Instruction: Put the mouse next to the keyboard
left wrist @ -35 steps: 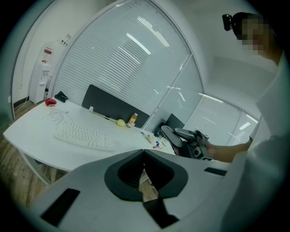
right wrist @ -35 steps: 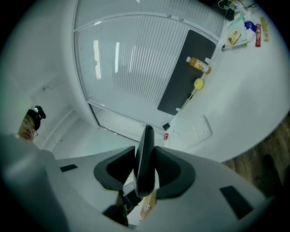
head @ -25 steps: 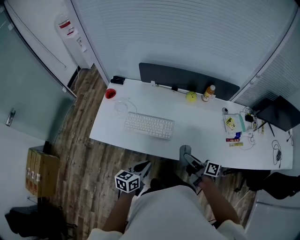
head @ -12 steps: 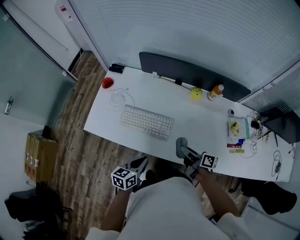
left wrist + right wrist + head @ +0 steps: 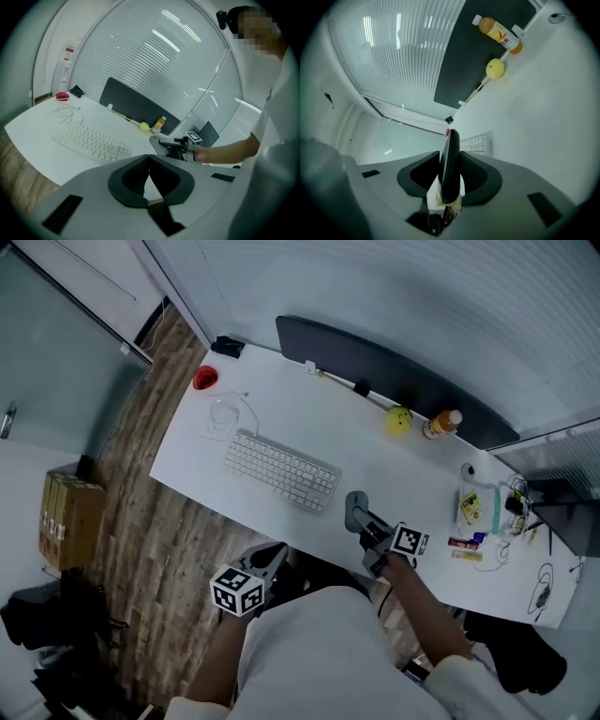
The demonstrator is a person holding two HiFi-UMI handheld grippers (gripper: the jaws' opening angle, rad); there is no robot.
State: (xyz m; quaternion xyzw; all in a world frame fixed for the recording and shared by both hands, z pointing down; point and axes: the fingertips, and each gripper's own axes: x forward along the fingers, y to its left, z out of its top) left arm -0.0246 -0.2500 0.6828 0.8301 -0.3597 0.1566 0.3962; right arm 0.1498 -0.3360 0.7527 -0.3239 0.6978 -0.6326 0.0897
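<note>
Now | right tongs (image 5: 368, 529) clenched on mouse (image 5: 354, 510) near keyboard (image 5: 279, 472) | left tongs (image 5: 149, 158) closed, empty

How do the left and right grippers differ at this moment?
The right gripper has its jaws clamped on the grey mouse; the left gripper has its jaws closed together on nothing. The right gripper is over the white desk, near the keyboard; the left gripper sits short of the desk's front edge. Both point toward the desk.
</note>
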